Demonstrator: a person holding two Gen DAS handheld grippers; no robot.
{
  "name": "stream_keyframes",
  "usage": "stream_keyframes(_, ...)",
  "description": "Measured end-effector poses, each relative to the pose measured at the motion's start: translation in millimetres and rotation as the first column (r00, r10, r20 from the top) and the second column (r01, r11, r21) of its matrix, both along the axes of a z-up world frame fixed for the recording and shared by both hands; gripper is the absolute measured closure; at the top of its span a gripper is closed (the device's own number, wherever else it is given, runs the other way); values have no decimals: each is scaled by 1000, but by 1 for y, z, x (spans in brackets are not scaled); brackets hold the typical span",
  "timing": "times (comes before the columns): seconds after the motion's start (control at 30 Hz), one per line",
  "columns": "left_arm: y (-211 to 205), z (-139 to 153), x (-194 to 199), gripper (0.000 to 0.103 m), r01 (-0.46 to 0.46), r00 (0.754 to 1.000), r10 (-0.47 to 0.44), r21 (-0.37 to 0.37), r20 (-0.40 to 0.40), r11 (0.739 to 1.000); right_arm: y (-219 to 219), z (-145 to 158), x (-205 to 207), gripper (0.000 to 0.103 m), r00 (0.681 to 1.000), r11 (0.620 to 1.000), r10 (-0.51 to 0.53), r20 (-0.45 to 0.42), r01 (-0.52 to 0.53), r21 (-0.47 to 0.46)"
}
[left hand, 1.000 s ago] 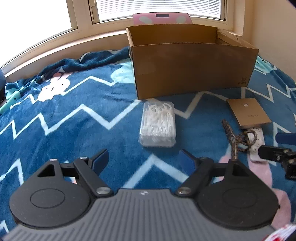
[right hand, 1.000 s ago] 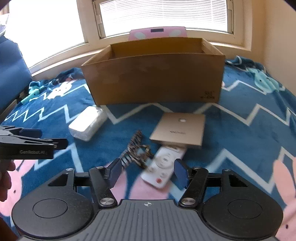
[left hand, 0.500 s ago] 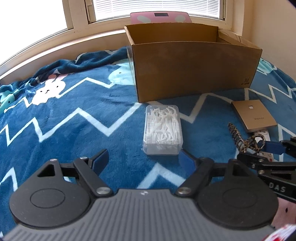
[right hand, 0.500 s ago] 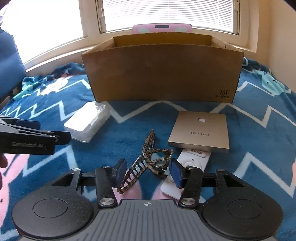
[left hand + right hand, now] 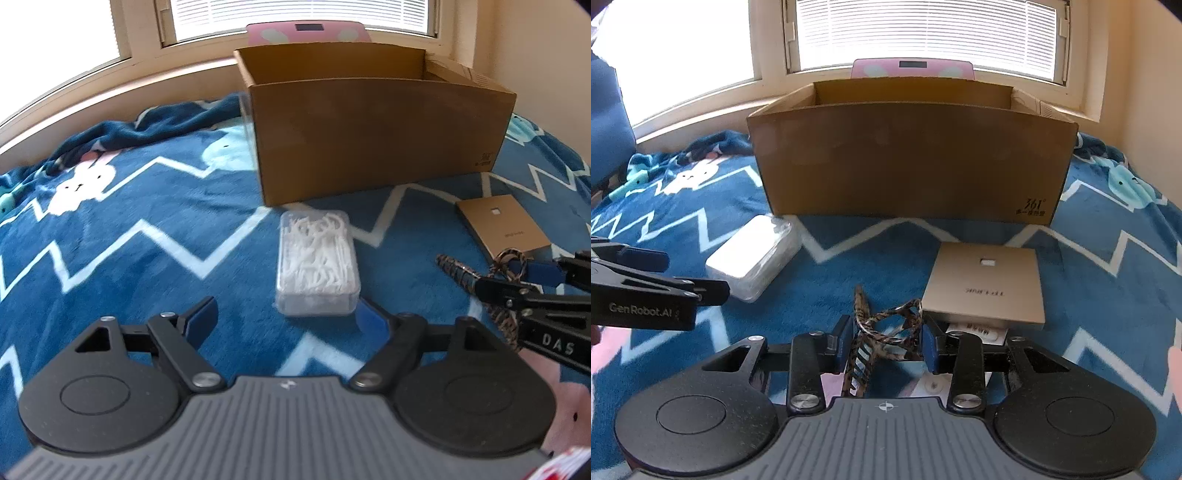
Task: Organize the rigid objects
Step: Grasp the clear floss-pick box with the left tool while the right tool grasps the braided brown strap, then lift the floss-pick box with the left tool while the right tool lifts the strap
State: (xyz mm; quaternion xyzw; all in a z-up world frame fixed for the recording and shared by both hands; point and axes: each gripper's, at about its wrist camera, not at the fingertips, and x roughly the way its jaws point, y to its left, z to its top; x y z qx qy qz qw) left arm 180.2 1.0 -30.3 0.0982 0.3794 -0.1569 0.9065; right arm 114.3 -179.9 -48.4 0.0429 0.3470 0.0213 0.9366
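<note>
Evidently the patterned strap (image 5: 882,332), a braided cord with a metal ring, is the piece in hand: it lies on the blue zigzag blanket (image 5: 849,280) between the blue pads of the right gripper (image 5: 886,349), whose jaws stand part-way closed on either side of it; whether the pads already press it I cannot tell, so I judge this a grasp being set up rather than finished. Approaching low and straight lets the pads straddle the loop where it bunches. At about 1 o'clock from the strap sits the flat tan box (image 5: 986,282), its near edge resting over a white remote (image 5: 971,332), which keeps both out of the way. At 10 o'clock lies the clear case of floss picks (image 5: 317,264), directly ahead of the left gripper (image 5: 288,319), spread wide and empty, likely lined up to take it next. Farther off at 12 o'clock the open cardboard box (image 5: 912,162) waits, presumably the destination, with a pink scale (image 5: 912,68) behind it.
</note>
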Motion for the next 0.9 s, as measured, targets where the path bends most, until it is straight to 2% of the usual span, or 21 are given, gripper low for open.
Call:
stream_keyframes(0.23, -17, -5, 24, 34, 40, 999, -40, -11, 10, 999, -14, 2, 1, 69, 1000, 999, 9, 5, -9, 49)
stream_keyframes(0.33, -26, -8, 33, 44, 57, 998, -57, 9, 9, 998, -15, 1, -2, 69, 1000, 998, 18, 8, -18, 56)
stream_keyframes(0.37, -29, -9, 36, 51, 64, 998, -64, 18, 3, 998, -15, 1, -3, 69, 1000, 998, 21, 8, -22, 60)
stream_keyframes(0.6, -29, -6, 15, 52, 51, 999, -50, 46, -11, 998, -18, 9, -15, 69, 999, 996, 41, 12, -41, 82)
stream_keyframes(0.63, -27, -6, 7, 52, 47, 999, -46, 48, -13, 998, -16, 10, -19, 72, 999, 995, 49, 14, -50, 82)
stream_keyframes(0.67, -24, -5, -3, 52, 41, 999, -41, 47, -16, 998, -15, 12, -24, 97, 998, 995, 63, 16, -64, 81)
stream_keyframes(0.7, -20, -5, -13, 52, 36, 999, -35, 43, -18, 998, -13, 12, -29, 102, 997, 994, 77, 14, -78, 75)
stream_keyframes(0.9, -3, -7, -71, 52, -4, 1000, 5, 20, -7, 1000, -8, 5, -59, 103, 994, 993, 113, -5, -113, 21)
